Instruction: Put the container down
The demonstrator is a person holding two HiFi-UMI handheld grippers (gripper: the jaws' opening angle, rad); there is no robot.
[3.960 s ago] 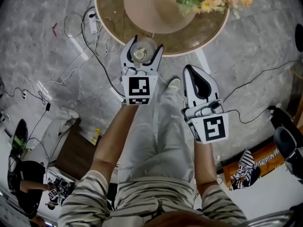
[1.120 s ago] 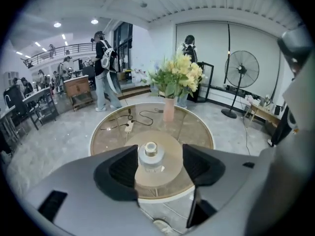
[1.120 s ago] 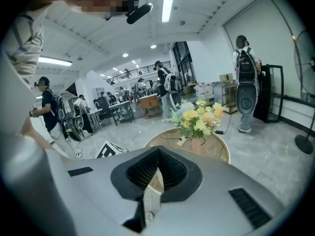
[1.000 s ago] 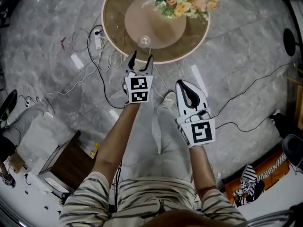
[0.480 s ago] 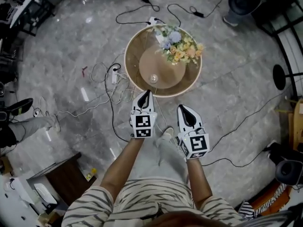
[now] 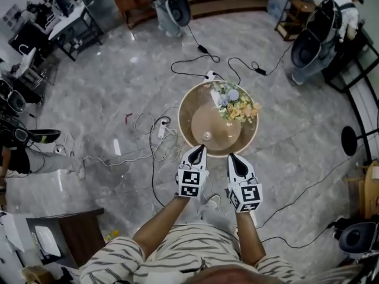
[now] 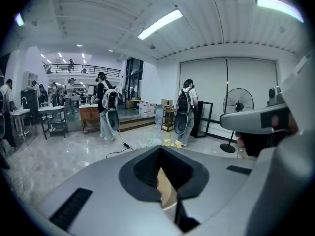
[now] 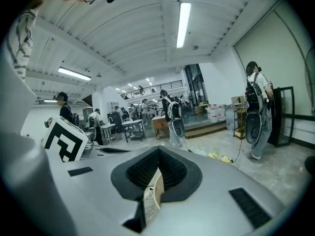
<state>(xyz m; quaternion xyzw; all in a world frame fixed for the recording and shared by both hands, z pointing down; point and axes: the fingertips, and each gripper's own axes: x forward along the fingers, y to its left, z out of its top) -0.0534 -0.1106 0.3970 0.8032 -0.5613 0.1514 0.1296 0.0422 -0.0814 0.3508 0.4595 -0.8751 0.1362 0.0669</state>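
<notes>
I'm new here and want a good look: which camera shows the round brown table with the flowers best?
The head view: the whole round brown table shows from above, flowers and all. The left gripper view and right gripper view catch only a thin tan sliver of it, low in the middle.

Your head view is bright and evenly lit, with only soft shadows on the pale stone floor (image 6: 296,129), a few small glints at its far left, and straight lines bending hard towards the dark corners. In both gripper views the light comes from ceiling tube lamps (image 7: 160,23), which burn out to plain white. Each of these pictures sits in a round black frame, the left one dimmer and bluer.
</notes>
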